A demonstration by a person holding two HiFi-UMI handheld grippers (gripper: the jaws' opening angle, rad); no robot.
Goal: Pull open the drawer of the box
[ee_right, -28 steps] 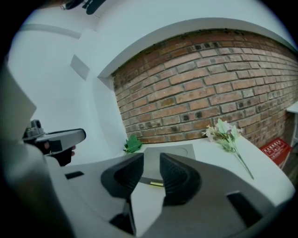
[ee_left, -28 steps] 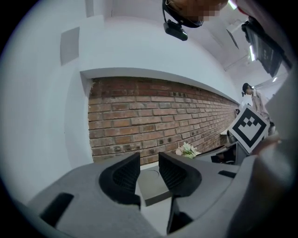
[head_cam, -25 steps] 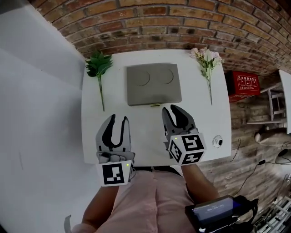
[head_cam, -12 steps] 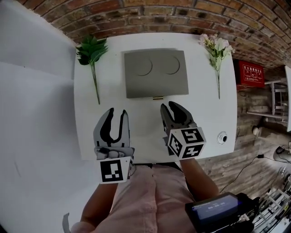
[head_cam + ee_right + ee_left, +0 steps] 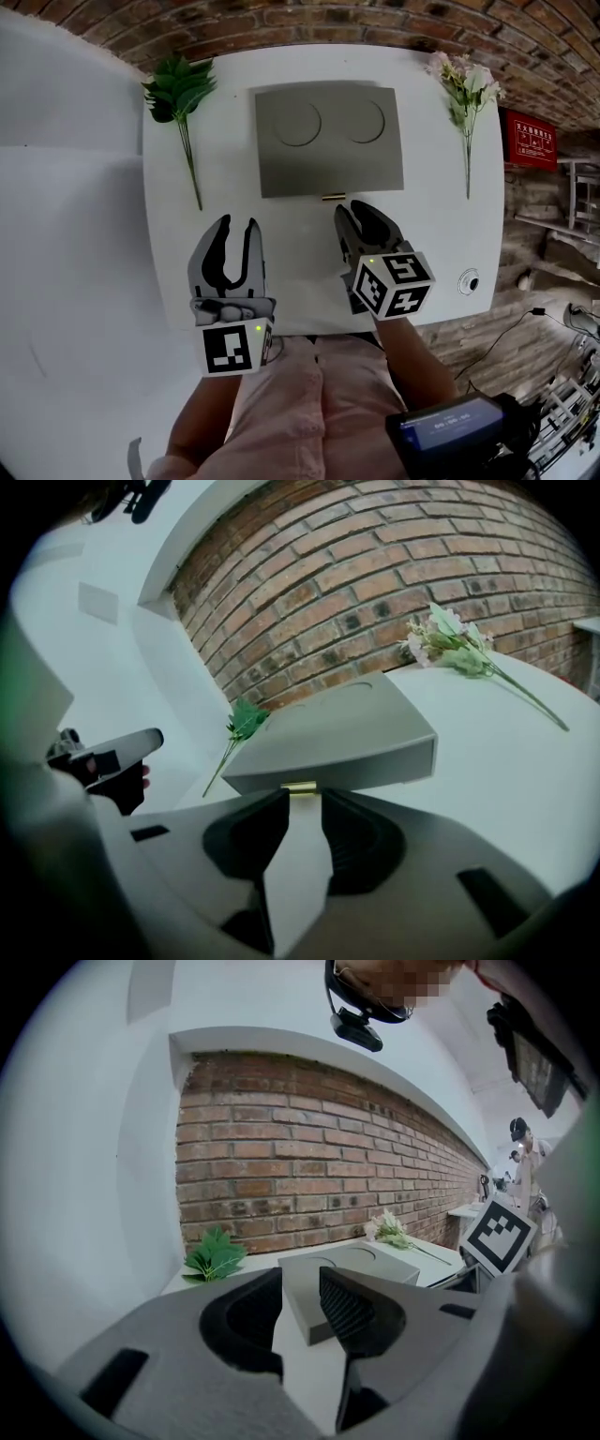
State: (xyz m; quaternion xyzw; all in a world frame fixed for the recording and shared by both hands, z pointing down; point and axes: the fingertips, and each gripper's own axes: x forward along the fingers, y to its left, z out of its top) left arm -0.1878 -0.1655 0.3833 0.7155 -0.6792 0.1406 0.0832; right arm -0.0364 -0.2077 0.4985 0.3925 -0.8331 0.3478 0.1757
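A flat grey box [image 5: 327,137] with two round recesses in its lid lies on the white table [image 5: 431,253], drawer closed. A small brass handle [image 5: 334,198] sticks out of its near face. My right gripper [image 5: 362,217] is open just in front of that handle; in the right gripper view the handle [image 5: 301,787] shows in the gap at the jaw tips, not touched. My left gripper [image 5: 234,231] is open and empty over the table, nearer me and left of the box [image 5: 361,1279].
A green leafy sprig [image 5: 178,103] lies left of the box and a pale flower stem [image 5: 466,94] right of it. A small round white object [image 5: 468,280] sits near the table's right front corner. A brick wall [image 5: 309,23] runs behind the table.
Both grippers have sunk toward the table. The right gripper's tips have come closer to the brass handle. The camera view has shifted, so the box sits higher in the picture.
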